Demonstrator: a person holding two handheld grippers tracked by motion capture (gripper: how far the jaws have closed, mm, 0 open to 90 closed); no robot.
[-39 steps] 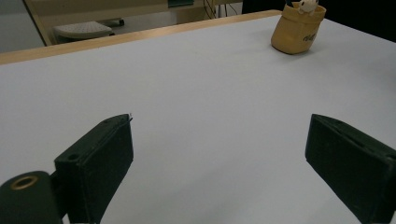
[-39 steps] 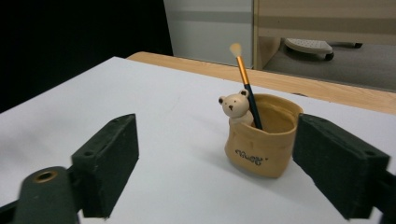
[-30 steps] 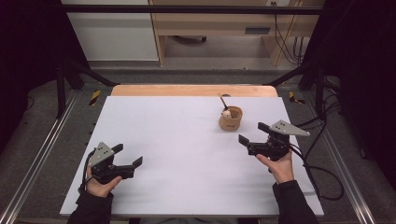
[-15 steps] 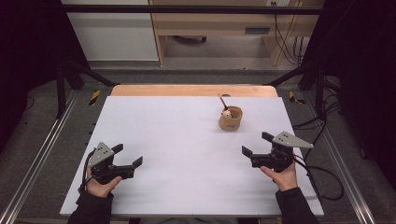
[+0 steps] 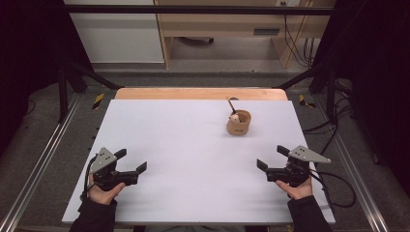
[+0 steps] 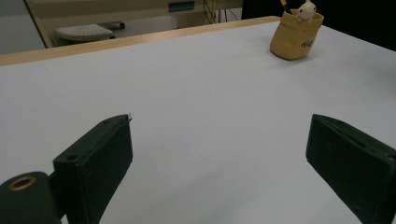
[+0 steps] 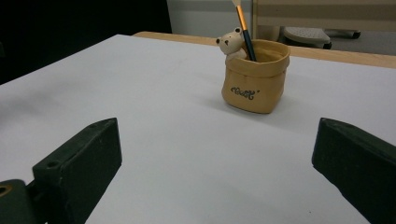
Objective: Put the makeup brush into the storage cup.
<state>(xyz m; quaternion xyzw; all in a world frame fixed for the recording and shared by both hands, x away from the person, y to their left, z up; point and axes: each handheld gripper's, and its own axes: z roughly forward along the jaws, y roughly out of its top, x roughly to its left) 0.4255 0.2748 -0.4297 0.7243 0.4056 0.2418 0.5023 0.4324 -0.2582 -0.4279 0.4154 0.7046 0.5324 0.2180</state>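
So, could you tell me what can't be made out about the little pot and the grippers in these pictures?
- Pot: its inside is hidden by its own wall in the right gripper view.
- Pencil: top cut off by the upper edge, lower end hidden in the pot.
- Lettering: too small and blurred to read.
- Bear figure: body hidden behind the rim.
- Right gripper: jaw tips cut off by the lower edge in its own view.

The right gripper [image 5: 270,162] now sits nearer the person's edge of the table, well apart from the tan pen holder [image 5: 239,123] (a second ago it hovered just beside it). Its jaws remain spread wide.
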